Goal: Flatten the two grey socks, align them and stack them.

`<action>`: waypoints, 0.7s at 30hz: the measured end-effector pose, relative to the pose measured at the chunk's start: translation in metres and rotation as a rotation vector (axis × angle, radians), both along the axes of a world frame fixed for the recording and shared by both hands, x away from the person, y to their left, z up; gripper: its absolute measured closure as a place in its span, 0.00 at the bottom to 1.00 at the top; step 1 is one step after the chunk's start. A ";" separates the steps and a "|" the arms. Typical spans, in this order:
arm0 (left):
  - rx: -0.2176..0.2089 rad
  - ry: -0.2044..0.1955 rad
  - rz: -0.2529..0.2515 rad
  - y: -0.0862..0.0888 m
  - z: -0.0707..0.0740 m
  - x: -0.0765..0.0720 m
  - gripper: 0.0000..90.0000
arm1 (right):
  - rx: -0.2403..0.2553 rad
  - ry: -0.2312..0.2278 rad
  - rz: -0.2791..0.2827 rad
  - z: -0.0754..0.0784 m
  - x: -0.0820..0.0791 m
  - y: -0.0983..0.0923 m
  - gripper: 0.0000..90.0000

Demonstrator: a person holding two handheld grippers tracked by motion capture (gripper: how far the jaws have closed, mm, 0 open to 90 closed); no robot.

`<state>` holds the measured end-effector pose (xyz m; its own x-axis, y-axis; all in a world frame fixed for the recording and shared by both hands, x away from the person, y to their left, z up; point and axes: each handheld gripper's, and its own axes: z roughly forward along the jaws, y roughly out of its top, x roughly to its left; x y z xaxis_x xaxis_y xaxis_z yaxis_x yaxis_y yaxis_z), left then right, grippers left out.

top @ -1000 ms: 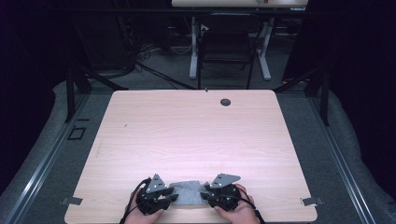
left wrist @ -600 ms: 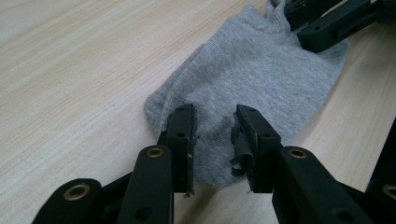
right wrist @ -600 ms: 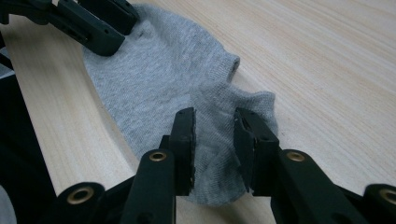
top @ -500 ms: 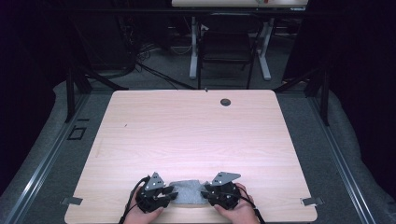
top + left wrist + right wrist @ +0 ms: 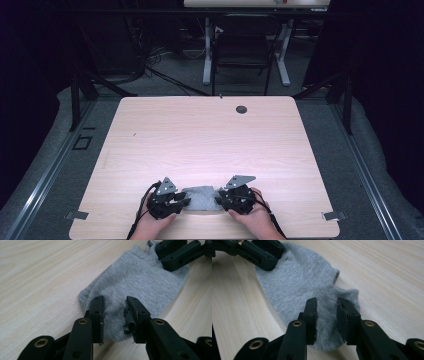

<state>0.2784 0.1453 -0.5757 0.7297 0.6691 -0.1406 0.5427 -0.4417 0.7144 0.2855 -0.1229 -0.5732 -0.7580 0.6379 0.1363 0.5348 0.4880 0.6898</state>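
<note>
On the table [image 5: 200, 135], both claws [image 5: 115, 315] [image 5: 326, 315] stand spread over the grey sock [image 5: 201, 199], the right closing

right gripper [image 5: 326, 320]: jaws just closing, apart over grey sock [image 5: 307, 287] | left gripper [image 5: 265, 253]: at sock's far end | table [image 5: 387, 272]: light wood

We can't see the near end of the sock [image 5: 135, 287] in the left gripper view, since the left gripper [image 5: 114, 315] sits over it. In the high view our forearms get chopped off by the bottom edge, and whether the right gripper [image 5: 326, 315] actually pinches fabric is anyone's guess (the jaws straddle it, contact unclear).
</note>
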 end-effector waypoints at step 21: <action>-0.018 0.003 0.030 -0.001 -0.001 0.027 0.76 | 0.012 0.009 -0.040 0.000 0.028 0.000 0.78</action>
<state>0.3052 0.1442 -0.5766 0.7087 0.6884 -0.1546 0.5577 -0.4124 0.7203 0.3134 -0.1228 -0.5734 -0.7303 0.6663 0.1510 0.5601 0.4574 0.6908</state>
